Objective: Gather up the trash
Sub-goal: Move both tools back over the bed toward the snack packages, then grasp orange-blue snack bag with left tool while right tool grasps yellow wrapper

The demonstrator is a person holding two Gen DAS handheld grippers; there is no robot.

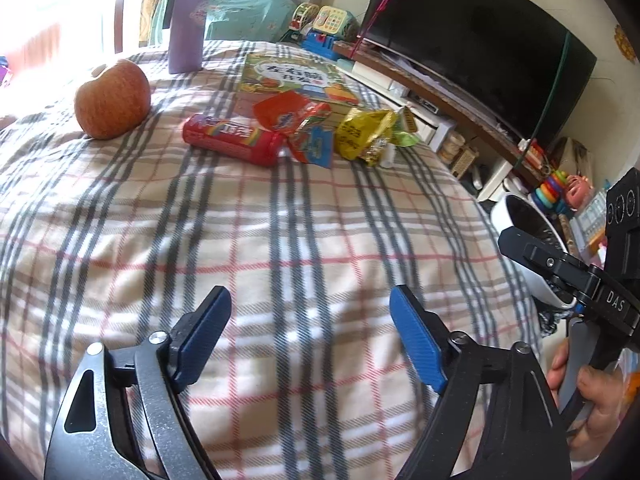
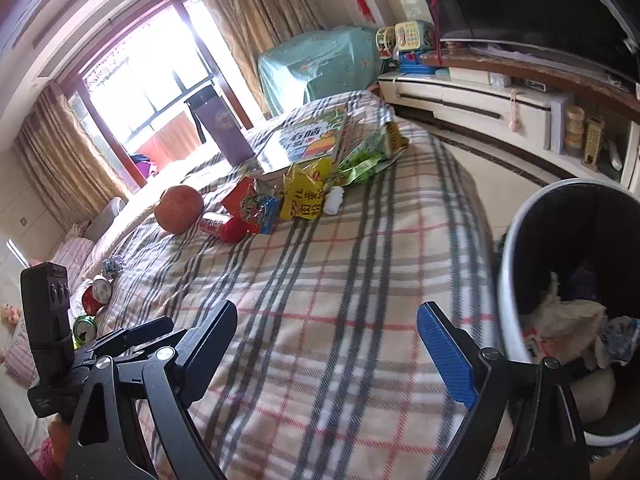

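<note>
Trash lies in a cluster far across the plaid blanket (image 1: 280, 220): a red tube (image 1: 232, 140), a red-orange wrapper (image 1: 292, 114), a blue-red wrapper (image 1: 316, 144), a yellow wrapper (image 1: 364, 132) and a green one (image 1: 404, 136). My left gripper (image 1: 310, 296) is open over bare blanket, well short of them. My right gripper (image 2: 328, 312) is open too, nothing between its blue pads. In the right wrist view, the same yellow wrapper (image 2: 304, 192), red tube (image 2: 224, 228) and a small white scrap (image 2: 334, 200) lie ahead. A white bin (image 2: 508, 280) with crumpled paper stands beside the right finger.
An apple (image 1: 112, 100), a purple flask (image 1: 186, 20) and a picture book (image 1: 296, 76) also sit on the blanket. Two drink cans (image 2: 94, 296) lie off the bed's left edge. A TV (image 1: 480, 40) on a low cabinet with toys runs along the right.
</note>
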